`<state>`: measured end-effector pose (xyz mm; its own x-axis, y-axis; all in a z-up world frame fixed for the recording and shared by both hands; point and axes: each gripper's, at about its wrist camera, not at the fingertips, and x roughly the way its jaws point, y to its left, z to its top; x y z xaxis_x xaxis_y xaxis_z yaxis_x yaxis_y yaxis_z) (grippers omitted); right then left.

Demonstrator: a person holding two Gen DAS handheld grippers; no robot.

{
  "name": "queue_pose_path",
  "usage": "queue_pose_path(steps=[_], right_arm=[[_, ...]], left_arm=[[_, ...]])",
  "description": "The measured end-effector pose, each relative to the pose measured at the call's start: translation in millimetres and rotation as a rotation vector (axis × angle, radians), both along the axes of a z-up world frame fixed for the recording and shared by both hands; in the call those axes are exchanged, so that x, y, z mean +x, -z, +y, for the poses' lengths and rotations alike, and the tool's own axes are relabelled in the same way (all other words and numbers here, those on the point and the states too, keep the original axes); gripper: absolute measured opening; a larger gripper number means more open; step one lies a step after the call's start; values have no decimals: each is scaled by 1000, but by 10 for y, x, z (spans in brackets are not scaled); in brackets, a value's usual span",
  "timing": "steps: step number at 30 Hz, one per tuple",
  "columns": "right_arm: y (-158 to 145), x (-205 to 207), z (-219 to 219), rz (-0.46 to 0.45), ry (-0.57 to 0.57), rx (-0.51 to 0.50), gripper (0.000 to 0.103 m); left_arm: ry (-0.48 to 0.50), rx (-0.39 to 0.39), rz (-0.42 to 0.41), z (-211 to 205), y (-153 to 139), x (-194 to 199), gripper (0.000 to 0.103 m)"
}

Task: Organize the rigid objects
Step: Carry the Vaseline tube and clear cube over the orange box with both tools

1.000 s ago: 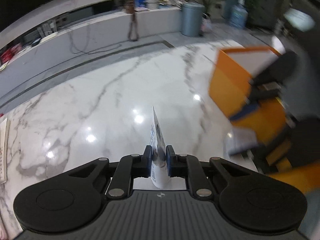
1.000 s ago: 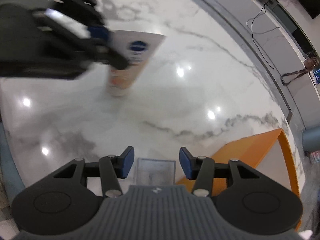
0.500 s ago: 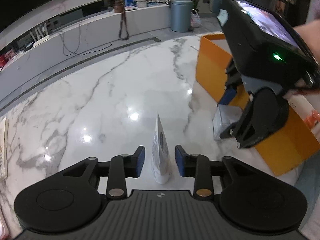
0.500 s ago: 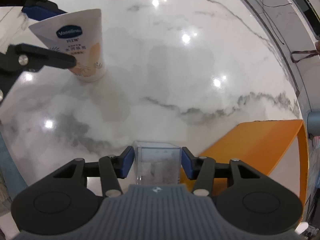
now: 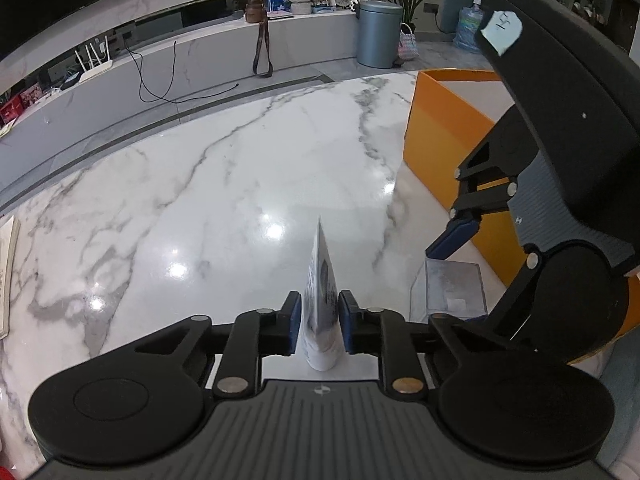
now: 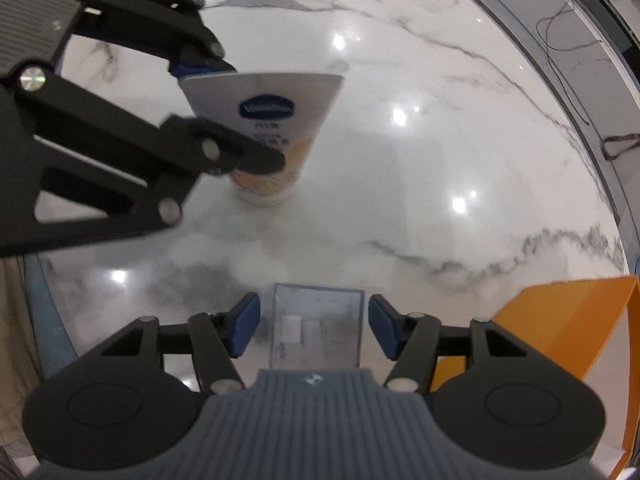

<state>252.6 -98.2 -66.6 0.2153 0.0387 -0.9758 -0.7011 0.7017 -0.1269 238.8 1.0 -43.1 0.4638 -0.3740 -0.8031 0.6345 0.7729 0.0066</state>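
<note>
Lotion tube [image 6: 272,136]: stands cap-down on marble worktop [image 5: 200,184], left of clear box. Looks light, soft-walled, likely squashes; best hold low, near stiffer cap end. Left hand-held gripper [image 5: 319,322]: nearly closed, pads pinching tube's flat sides.

Clear plastic box [image 6: 318,328]: on worktop just beside orange bin [image 5: 444,140]. Looks light, rigid, slick, brittle; take by opposite flat walls. Right hand-held gripper [image 6: 314,330]: jaws opening, box between pads, gaps both sides, not gripped.

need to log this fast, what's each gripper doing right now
left gripper: shut on the lotion tube, standing on its cap.
right gripper: jaws opening, clear plastic box between them, not gripped.
</note>
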Motion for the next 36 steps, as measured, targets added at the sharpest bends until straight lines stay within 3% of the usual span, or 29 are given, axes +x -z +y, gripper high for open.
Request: queue_pose_path(steps=[5, 7, 14, 23, 30, 36], right_arm=[[29, 39, -102, 20, 66, 40, 58], [46, 31, -99, 25, 68, 48, 49], [18, -43, -118, -21, 78, 63, 49], [-601, -337, -191, -136, 17, 101, 49], [-1182, -537, -577, -237, 29, 79, 49], [-1272, -679, -1167, -272, 84, 12, 49]], left_arm=[[-4, 3, -10, -4, 13, -29, 19], [-12, 15, -9, -6, 3, -36, 18], [-25, 12, -9, 42, -130, -100, 18], [13, -42, -92, -76, -710, -286, 18], [103, -91, -184, -530, -1212, -419, 18], [207, -118, -211, -1151, -1328, -532, 18]])
